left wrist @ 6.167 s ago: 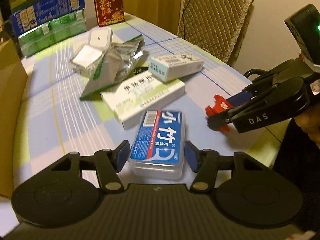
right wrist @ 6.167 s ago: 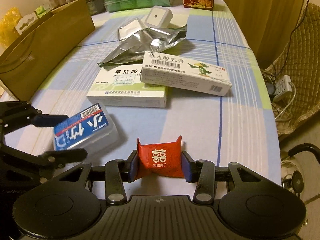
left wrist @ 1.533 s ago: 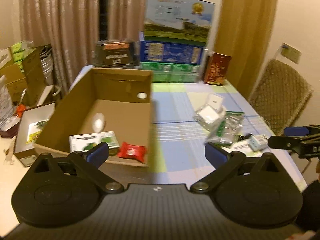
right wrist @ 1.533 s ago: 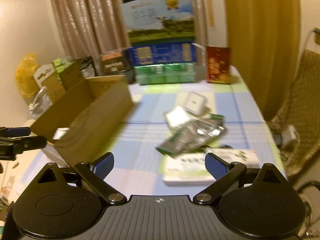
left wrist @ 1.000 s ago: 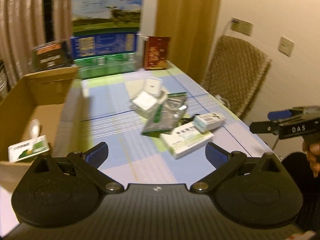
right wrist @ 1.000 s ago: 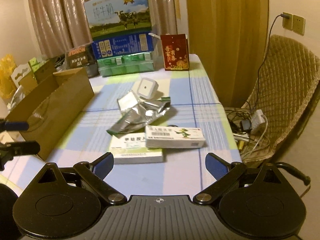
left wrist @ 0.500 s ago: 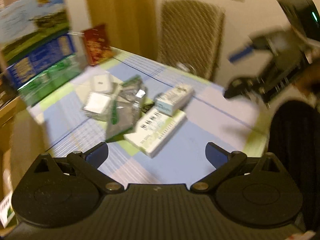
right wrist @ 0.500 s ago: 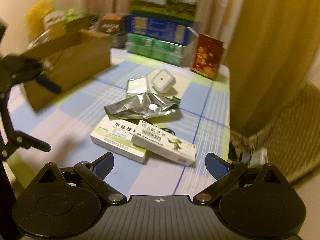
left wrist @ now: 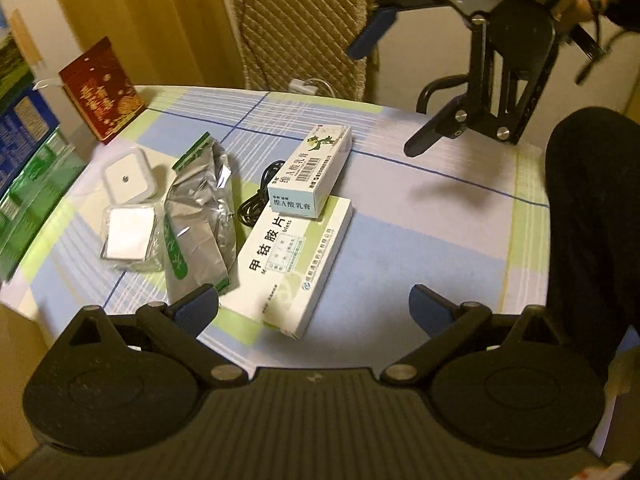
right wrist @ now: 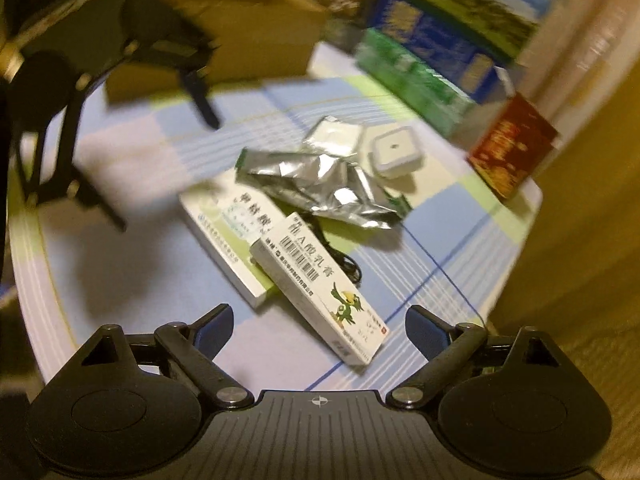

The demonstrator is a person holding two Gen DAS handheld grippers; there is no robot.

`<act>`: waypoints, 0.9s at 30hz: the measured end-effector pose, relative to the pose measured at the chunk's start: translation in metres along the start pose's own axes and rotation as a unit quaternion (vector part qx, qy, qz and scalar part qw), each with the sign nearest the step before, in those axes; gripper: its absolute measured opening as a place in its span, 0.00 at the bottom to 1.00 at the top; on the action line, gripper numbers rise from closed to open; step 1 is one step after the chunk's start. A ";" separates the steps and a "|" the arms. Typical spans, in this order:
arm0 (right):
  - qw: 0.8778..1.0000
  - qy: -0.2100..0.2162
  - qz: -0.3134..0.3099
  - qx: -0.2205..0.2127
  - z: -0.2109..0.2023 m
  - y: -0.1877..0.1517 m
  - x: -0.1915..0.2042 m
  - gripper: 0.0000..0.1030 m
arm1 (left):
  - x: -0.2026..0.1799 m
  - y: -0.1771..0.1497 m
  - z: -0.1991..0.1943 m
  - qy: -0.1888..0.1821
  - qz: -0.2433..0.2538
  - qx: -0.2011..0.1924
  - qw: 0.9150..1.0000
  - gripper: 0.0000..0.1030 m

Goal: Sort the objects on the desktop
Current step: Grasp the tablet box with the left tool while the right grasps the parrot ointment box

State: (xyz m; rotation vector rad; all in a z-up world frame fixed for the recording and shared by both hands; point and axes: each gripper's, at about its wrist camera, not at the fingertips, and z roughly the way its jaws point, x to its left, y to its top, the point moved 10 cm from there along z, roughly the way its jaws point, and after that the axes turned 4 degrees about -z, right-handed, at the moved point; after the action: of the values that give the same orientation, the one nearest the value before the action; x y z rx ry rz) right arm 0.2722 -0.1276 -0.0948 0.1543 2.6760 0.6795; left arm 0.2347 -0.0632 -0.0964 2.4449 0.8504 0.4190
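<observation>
Left gripper (left wrist: 314, 308) angled down over table (left wrist: 440, 216), jaws wide apart, nothing between; flat medicine box (left wrist: 296, 264) just ahead. Right gripper (right wrist: 319, 332) likewise pitched down, jaws apart but just been closing slightly, empty; long ointment box (right wrist: 320, 288) lies beyond the tips, one end resting on the flat box. Behind: foil pouch (right wrist: 320, 184), black cable (left wrist: 256, 196) partly hidden, two small white cases. Right view blurred; cardboard box (right wrist: 256, 36) indistinct. Vs. a sec ago, both grippers rolled and closer to the boxes.

Both grippers tilt down over the table (left wrist: 420, 216): left gripper (left wrist: 314, 306) spread empty; right gripper (right wrist: 319, 330) wide, jaws just narrowing, empty.
</observation>
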 end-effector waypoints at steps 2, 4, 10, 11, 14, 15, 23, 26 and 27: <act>0.999 0.010 -0.030 0.010 0.011 -0.001 0.001 0.85 | 0.003 0.003 0.005 -0.003 0.013 0.003 1.000 0.95; 0.998 0.020 -0.057 0.020 0.023 -0.001 0.001 0.82 | 0.007 0.007 0.011 -0.010 0.024 0.007 1.000 0.93; 0.995 0.044 -0.086 0.035 0.048 0.004 -0.004 0.73 | 0.014 0.018 0.031 -0.039 0.038 0.016 0.998 0.89; 0.994 0.047 -0.091 0.038 0.052 0.004 -0.005 0.71 | 0.013 0.019 0.035 -0.045 0.042 0.018 0.998 0.89; 0.991 0.056 -0.108 0.051 0.063 0.003 -0.006 0.69 | 0.010 0.021 0.047 -0.060 0.059 0.029 0.996 0.88; 0.990 0.061 -0.114 0.055 0.066 0.002 -0.006 0.69 | 0.008 0.022 0.051 -0.065 0.064 0.033 0.995 0.88; 0.985 0.081 -0.131 0.078 0.081 -0.006 -0.013 0.62 | 0.016 0.025 0.079 -0.085 0.062 0.053 0.993 0.88; 0.985 0.084 -0.124 0.085 0.086 -0.008 -0.013 0.56 | 0.020 0.025 0.084 -0.091 0.057 0.057 0.993 0.88; 0.985 0.082 -0.123 0.087 0.086 -0.009 -0.013 0.53 | 0.020 0.025 0.085 -0.094 0.055 0.058 0.992 0.88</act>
State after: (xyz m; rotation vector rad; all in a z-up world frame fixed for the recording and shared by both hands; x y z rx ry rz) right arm 0.3167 -0.1000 -0.1649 -0.1926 2.8452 0.3978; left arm 0.2994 -0.0980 -0.1500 2.5963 0.6809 0.1794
